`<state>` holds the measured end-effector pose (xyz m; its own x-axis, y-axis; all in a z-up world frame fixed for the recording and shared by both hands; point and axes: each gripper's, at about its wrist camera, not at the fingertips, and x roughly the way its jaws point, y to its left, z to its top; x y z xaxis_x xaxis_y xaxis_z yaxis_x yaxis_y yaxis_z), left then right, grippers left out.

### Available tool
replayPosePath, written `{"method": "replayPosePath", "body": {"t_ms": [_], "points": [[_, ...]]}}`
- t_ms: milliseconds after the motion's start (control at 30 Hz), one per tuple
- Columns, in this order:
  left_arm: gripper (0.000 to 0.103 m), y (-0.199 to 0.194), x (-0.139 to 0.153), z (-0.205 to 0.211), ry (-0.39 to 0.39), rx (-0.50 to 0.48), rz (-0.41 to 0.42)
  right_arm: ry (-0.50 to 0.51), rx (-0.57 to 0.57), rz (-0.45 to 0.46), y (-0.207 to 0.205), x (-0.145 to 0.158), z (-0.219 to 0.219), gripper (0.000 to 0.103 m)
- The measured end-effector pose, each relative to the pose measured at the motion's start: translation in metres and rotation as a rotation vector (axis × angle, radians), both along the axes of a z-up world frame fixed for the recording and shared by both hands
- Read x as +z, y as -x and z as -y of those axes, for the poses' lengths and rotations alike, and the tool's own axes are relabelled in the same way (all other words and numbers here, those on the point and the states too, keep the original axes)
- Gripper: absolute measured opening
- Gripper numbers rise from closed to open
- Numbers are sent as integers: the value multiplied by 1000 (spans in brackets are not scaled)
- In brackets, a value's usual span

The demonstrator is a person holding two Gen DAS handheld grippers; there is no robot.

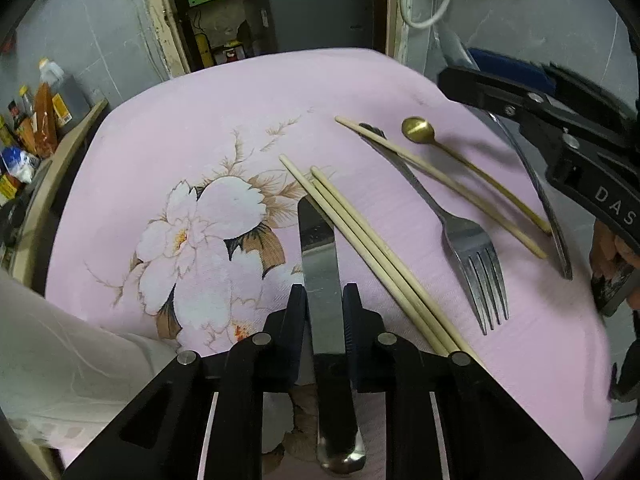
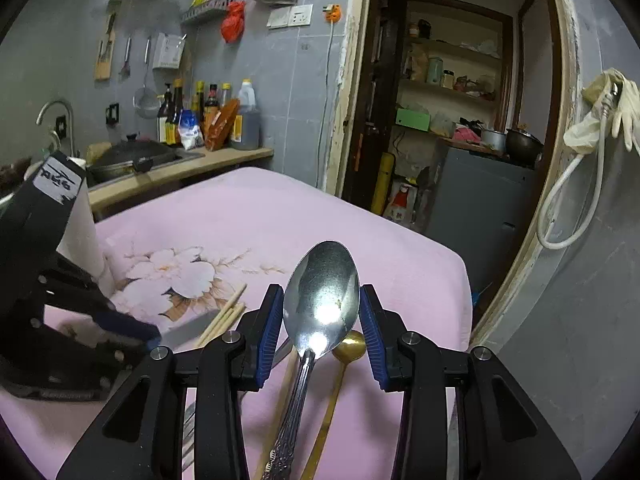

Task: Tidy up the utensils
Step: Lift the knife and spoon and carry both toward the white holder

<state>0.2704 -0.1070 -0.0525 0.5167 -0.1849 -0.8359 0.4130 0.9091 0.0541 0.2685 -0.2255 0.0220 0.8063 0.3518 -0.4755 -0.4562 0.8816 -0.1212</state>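
My left gripper (image 1: 323, 292) is shut on a steel table knife (image 1: 318, 256) with a black handle, blade pointing away over the pink floral cloth (image 1: 200, 128). To its right lie wooden chopsticks (image 1: 360, 248), a steel fork (image 1: 464, 236), a single chopstick (image 1: 440, 184) and a small gold spoon (image 1: 418, 129). My right gripper (image 2: 322, 312) is shut on the bowl of a large steel spoon (image 2: 322, 292), above the cloth; the gold spoon (image 2: 350, 346) lies under it. The spoon's handle (image 1: 536, 196) shows in the left wrist view.
The right gripper body (image 1: 560, 132) fills the right of the left wrist view; the left gripper body (image 2: 52, 280) stands at the left of the right wrist view. A counter with bottles (image 2: 208, 120) and a pan (image 2: 128, 156) lies beyond the table. A doorway (image 2: 448, 120) opens behind.
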Motion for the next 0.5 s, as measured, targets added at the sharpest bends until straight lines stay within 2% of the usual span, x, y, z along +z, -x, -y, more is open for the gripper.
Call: {"method": "replayPosePath", "body": {"t_ms": [233,500], "points": [[14,18,18,-23,163,75,63,-61,-3,36,16,7,5,36],[14,48,45,-37,265,89,208,-132,-13,113,40,20,6,36]]}}
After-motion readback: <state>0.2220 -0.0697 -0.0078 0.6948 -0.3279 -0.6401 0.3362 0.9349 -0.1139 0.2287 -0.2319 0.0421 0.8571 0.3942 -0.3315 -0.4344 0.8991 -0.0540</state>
